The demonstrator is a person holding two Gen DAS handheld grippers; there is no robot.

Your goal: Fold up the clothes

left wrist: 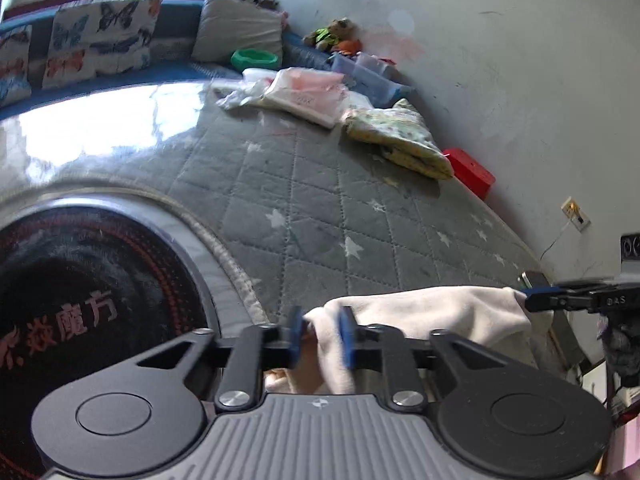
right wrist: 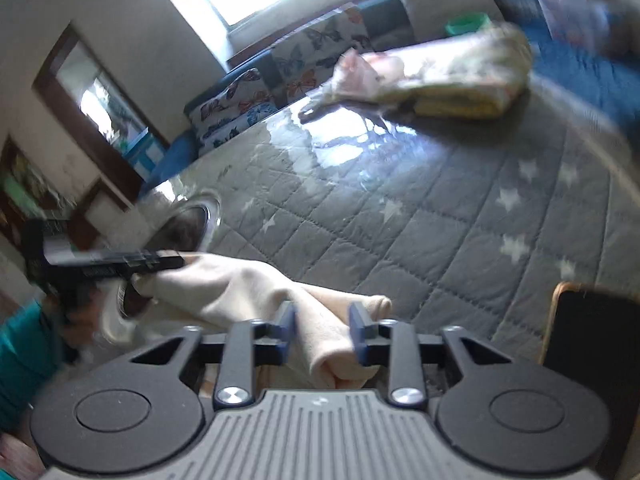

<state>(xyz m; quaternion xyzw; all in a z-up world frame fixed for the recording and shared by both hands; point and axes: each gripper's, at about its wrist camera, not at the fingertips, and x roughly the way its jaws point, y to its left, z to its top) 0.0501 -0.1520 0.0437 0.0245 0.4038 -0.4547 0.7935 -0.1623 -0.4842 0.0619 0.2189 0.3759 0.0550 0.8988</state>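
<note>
A cream garment (left wrist: 432, 312) hangs stretched between my two grippers over the near edge of the grey quilted, star-patterned cover (left wrist: 320, 208). My left gripper (left wrist: 322, 336) has its blue pads closed on one bunched end of the garment. In the same view my right gripper (left wrist: 528, 302) pinches the other end at the far right. The right wrist view shows my right gripper (right wrist: 324, 332) shut on a rolled fold of the cream garment (right wrist: 240, 284). There the left gripper (right wrist: 176, 261) grips the cloth at the left.
Folded pink-and-white clothes (left wrist: 304, 92) and a folded yellow floral piece (left wrist: 400, 140) lie at the far side of the cover. A red box (left wrist: 470, 172) sits by the wall. A round black panel with red characters (left wrist: 80, 300) lies at the left; a dark phone (right wrist: 592, 340) at the right.
</note>
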